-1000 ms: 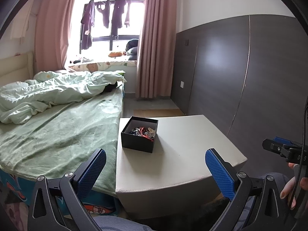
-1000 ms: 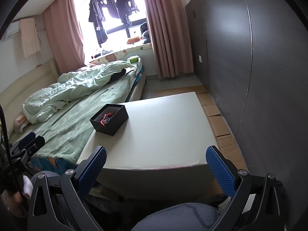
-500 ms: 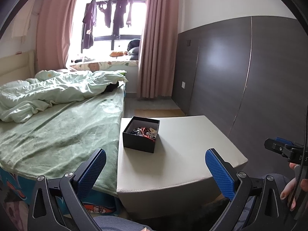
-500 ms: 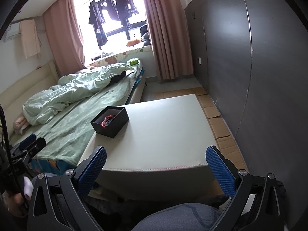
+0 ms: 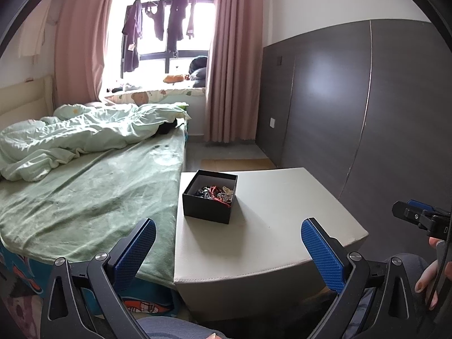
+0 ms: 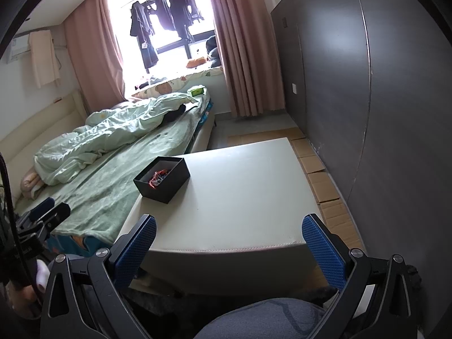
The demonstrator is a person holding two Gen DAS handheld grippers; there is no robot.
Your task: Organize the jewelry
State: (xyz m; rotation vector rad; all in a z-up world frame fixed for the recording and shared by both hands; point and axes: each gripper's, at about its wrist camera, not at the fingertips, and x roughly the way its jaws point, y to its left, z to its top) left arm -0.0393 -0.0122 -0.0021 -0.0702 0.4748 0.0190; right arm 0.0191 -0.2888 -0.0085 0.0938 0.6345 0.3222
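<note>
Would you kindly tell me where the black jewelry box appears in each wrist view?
Left wrist: black jewelry box sits just left of centre, on the table's far-left corner.
Right wrist: the box lies left of centre, beside the bed.
Shared landmark: the pale table.

The black box (image 5: 207, 203) looks like matt card, and the jewelry (image 5: 216, 192) inside it mixes shiny beads with red cord. The counter (image 5: 271, 226) has a smooth, cream, leather-like skin with a stitched seam along its front edge. The bed (image 5: 84, 197) wears soft green fleecy cloth. The fingers (image 6: 325, 243) carry blue pads of rough, knurled texture on matt black plastic frames with metal bolts.
</note>
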